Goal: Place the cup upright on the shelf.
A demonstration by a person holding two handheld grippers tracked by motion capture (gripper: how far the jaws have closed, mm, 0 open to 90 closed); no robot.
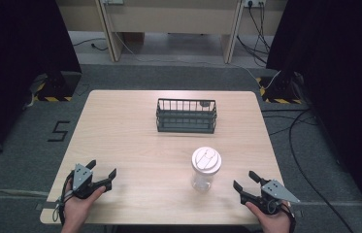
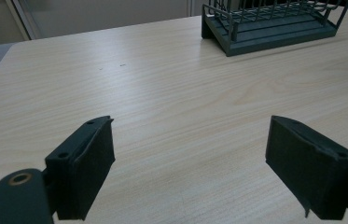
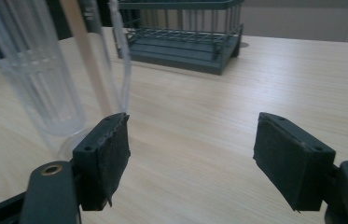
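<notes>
The clear cup with its white lid stood near the table's front edge, at ten o'clock from the right gripper. Both that one and the left gripper were open, holding nothing. The cup looked light and slippery; hold its sides gently.

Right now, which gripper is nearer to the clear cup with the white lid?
Right. The right gripper sits just right of the clear cup, jaws open; the left gripper rests far off at the table's left side.
</notes>
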